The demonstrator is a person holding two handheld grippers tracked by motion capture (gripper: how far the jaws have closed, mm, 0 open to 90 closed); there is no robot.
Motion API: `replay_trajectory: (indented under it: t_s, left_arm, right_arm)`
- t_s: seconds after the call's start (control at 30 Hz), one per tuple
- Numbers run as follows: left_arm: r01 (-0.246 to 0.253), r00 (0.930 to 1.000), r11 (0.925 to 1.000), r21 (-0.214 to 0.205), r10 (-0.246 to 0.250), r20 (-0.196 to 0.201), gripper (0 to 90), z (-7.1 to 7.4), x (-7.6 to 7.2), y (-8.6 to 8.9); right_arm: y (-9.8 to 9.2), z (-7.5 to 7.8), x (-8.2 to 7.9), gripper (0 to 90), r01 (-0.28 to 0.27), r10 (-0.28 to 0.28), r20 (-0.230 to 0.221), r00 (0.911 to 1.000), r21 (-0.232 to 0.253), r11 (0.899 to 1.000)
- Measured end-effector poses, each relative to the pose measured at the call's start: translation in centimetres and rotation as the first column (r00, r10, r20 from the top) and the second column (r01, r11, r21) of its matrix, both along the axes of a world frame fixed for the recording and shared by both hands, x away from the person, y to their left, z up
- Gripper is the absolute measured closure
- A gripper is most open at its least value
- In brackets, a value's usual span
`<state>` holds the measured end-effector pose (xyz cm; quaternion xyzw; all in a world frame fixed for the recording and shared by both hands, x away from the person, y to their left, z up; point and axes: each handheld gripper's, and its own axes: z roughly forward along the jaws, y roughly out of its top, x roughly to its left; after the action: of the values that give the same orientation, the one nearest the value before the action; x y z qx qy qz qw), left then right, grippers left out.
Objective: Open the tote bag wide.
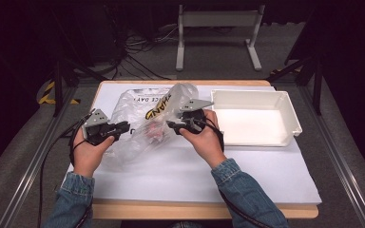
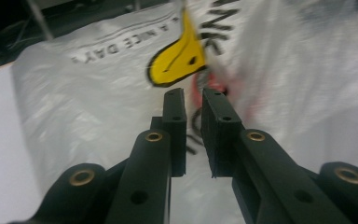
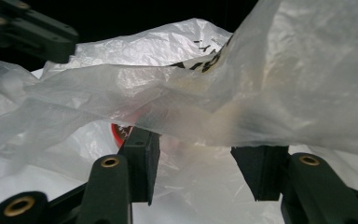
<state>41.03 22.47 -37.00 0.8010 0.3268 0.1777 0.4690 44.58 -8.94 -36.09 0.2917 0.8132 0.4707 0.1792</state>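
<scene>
The high view is lit from above: the white sheet on the bench (image 1: 247, 171) and the white tray (image 1: 292, 111) are bright, while the floor and far background sink into near black. Shadows are soft and short. The plastic bag (image 1: 138, 114) carries mild glare on its creases. In the left gripper view the bag (image 2: 307, 70) smears with motion blur at the right. In the right gripper view the plastic is hazy and the background black.
</scene>
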Motion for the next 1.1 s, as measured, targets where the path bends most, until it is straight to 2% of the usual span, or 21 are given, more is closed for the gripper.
replay_trajectory:
  t_s: [0.17,0.27,0.33,0.37,0.4,0.43,0.47,0.5,0.53,0.57,0.6,0.63,0.67,0.73,0.77,0.8,0.87,0.93,1.0,1.07,1.1]
  left_arm:
    - [0.082,0.9966,0.9966,-0.009,-0.082,0.000,77.5,0.9,-1.0,-0.6]
    - [0.158,0.9874,0.9874,-0.010,-0.158,-0.002,76.5,1.7,-1.8,-1.1]
    - [0.215,0.9765,0.9767,-0.007,-0.215,-0.021,76.0,1.9,-2.2,-1.7]
    - [0.215,0.9765,0.9767,-0.007,-0.215,-0.021,75.6,1.9,-2.2,-1.7]
    - [0.251,0.9673,0.9680,0.007,-0.251,-0.039,75.1,1.8,-2.4,-2.3]
    - [0.251,0.9673,0.9680,0.007,-0.251,-0.039,74.7,1.8,-2.4,-2.3]
    - [0.289,0.9562,0.9571,0.026,-0.287,-0.059,73.9,1.5,-2.3,-2.7]
    - [0.302,0.9517,0.9526,0.035,-0.299,-0.067,73.6,1.4,-2.3,-2.9]
    - [0.302,0.9517,0.9526,0.035,-0.299,-0.067,73.3,1.4,-2.3,-2.9]
    - [0.324,0.9438,0.9449,0.046,-0.320,-0.083,73.3,1.2,-2.3,-3.2]
    - [0.354,0.9322,0.9336,0.054,-0.348,-0.100,73.0,1.0,-2.4,-3.5]
    - [0.366,0.9275,0.9290,0.057,-0.359,-0.106,73.2,0.9,-2.4,-3.6]
    - [0.366,0.9275,0.9290,0.057,-0.359,-0.106,73.6,0.9,-2.4,-3.6]
    - [0.378,0.9219,0.9235,0.063,-0.370,-0.115,73.9,0.8,-2.3,-3.9]
    - [0.373,0.9245,0.9251,0.069,-0.365,-0.111,73.8,0.8,-2.3,-3.9]
    - [0.350,0.9345,0.9334,0.078,-0.343,-0.095,73.0,0.8,-2.3,-3.9]
    - [0.276,0.9611,0.9547,0.112,-0.271,-0.052,66.0,1.1,-2.3,-3.5]
    - [0.247,0.9690,0.9641,0.098,-0.247,-0.016,63.2,1.5,-2.4,-2.9]
    - [0.208,0.9766,0.9725,0.104,-0.213,0.031,57.8,2.0,-2.5,-2.4]
    - [0.186,0.9805,0.9758,0.115,-0.192,0.043,48.0,1.9,-2.4,-2.2]
    - [0.183,0.9814,0.9749,0.127,-0.189,0.037,47.0,1.7,-2.2,-2.2]
  right_arm:
    - [0.0,-0.4,0.7,51.7,0.016,-0.016,-0.010,0.9998,0.000,1.000]
    - [-0.1,-0.4,0.8,51.8,0.019,-0.019,-0.015,0.9997,0.008,1.000]
    - [-0.2,-0.4,0.7,51.8,0.020,-0.020,-0.015,0.9997,0.011,1.000]
    - [-0.2,-0.4,0.7,51.8,0.020,-0.020,-0.015,0.9997,0.011,1.000]
    - [-0.2,-0.3,0.7,51.8,0.019,-0.019,-0.015,0.9997,0.018,1.000]
    - [-0.2,-0.3,0.7,51.8,0.019,-0.019,-0.015,0.9997,0.018,1.000]
    - [-0.2,-0.1,0.6,51.6,0.016,-0.016,-0.011,0.9998,0.024,1.000]
    - [-0.2,0.0,0.5,51.5,0.014,-0.014,-0.007,0.9999,0.026,1.000]
    - [-0.2,0.0,0.5,51.5,0.014,-0.014,-0.007,0.9999,0.026,1.000]
    - [-0.1,0.1,0.4,51.4,0.011,-0.010,-0.004,0.9999,0.029,1.000]
    - [0.0,0.3,0.2,51.4,0.004,-0.004,0.001,1.0000,0.034,0.999]
    - [0.0,0.4,0.1,51.4,0.002,-0.002,0.004,1.0000,0.036,0.999]
    - [0.1,0.5,0.1,51.4,-0.003,0.002,0.006,1.0000,0.038,0.999]
    - [0.1,0.5,0.0,51.4,-0.005,0.005,0.008,1.0000,0.037,0.999]
    - [0.2,0.6,-0.1,51.4,-0.007,0.007,0.008,0.9999,0.038,0.999]
    - [0.3,0.6,-0.1,51.4,-0.009,0.009,0.009,0.9999,0.038,0.999]
    - [0.3,0.6,-0.2,51.0,-0.014,0.013,0.008,0.9999,0.036,0.999]
    - [0.3,0.6,-0.3,50.9,-0.014,0.014,0.008,0.9999,0.038,0.999]
    - [0.2,0.7,-0.3,50.8,-0.015,0.015,0.005,0.9999,0.041,0.999]
    - [0.2,0.7,-0.3,50.5,-0.014,0.014,0.003,0.9999,0.044,0.999]
    - [0.2,0.7,-0.4,50.5,-0.015,0.015,0.003,0.9999,0.044,0.999]
